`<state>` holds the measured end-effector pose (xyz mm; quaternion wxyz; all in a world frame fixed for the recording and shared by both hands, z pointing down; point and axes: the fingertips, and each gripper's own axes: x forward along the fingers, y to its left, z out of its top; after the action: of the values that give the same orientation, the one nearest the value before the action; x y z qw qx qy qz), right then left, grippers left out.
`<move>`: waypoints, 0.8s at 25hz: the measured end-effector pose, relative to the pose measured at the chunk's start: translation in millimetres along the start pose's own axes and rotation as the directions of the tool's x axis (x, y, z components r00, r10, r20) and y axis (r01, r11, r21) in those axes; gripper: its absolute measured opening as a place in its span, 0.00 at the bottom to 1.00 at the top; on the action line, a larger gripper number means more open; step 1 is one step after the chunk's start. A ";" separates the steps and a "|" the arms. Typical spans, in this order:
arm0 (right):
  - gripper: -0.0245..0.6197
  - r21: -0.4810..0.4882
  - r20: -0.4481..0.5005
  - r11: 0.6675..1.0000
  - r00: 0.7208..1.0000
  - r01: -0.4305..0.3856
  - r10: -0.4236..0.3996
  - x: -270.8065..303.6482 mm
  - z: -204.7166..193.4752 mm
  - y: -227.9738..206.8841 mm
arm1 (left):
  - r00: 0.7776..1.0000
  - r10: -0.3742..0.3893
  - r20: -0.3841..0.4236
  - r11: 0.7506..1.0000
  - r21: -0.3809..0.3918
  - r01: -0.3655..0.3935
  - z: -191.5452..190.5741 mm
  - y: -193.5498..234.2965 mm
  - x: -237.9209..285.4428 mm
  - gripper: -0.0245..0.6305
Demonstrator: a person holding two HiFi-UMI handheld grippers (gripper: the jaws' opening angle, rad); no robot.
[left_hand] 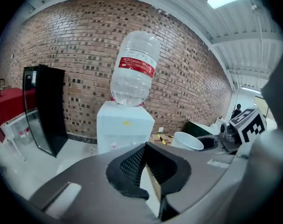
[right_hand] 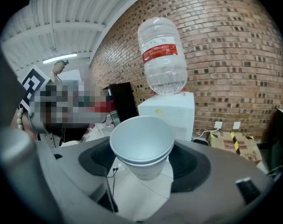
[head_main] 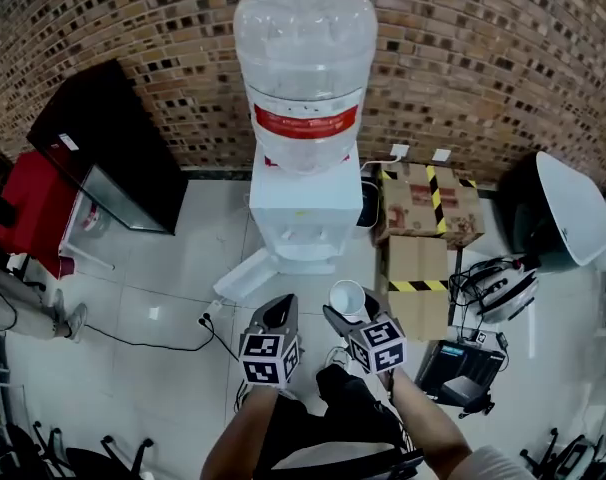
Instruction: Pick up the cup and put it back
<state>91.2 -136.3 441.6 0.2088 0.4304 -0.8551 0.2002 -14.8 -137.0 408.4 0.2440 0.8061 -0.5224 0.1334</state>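
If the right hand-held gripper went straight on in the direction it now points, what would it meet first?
Probably the white water dispenser, which stands straight ahead beyond the cup held in the right hand-held gripper. The space between looks free, though depth is hard to judge.

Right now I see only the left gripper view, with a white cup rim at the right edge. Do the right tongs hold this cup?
Observer: Yes. In the right gripper view the right tongs grip the cup at both sides, upright.
Operator: Is something inside it?
Observer: No, its inside looks empty.
Operator: And the floor near the dispenser?
Observer: The head view shows a white flat piece lying on the floor beside the dispenser's base.
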 end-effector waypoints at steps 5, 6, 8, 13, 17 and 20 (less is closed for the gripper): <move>0.59 0.001 -0.031 1.000 1.000 0.003 -0.003 50.6 -19.4 -21.8 | 0.999 -0.001 -0.043 1.000 0.023 0.002 -16.1 26.8 43.0 0.04; 0.59 -0.001 -0.029 1.000 1.000 0.011 -0.011 61.6 -23.6 -24.7 | 0.999 -0.005 -0.050 1.000 0.030 0.007 -20.2 34.7 50.6 0.04; 0.59 -0.008 -0.025 1.000 1.000 0.019 -0.019 83.6 -33.4 -28.7 | 0.998 -0.018 -0.061 0.999 0.038 0.021 -32.1 49.4 67.2 0.04; 0.59 -0.065 -0.008 0.998 1.000 -0.001 0.000 143.8 -68.8 -29.4 | 0.992 -0.089 -0.089 0.991 0.093 0.097 -85.8 79.1 116.0 0.04; 0.59 -0.151 -0.002 0.987 0.998 -0.057 0.058 190.1 -116.4 -36.1 | 0.990 -0.115 -0.086 0.986 0.113 0.124 -142.7 107.4 158.9 0.04; 0.59 -0.173 -0.011 0.980 0.995 -0.096 0.096 227.6 -156.3 -48.4 | 0.986 -0.145 -0.085 0.983 0.101 0.153 -187.4 132.2 197.6 0.04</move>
<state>36.2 -229.8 700.1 0.2368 0.3685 -0.8887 0.1356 -44.6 -235.0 693.3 0.2298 0.8490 -0.4430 0.1736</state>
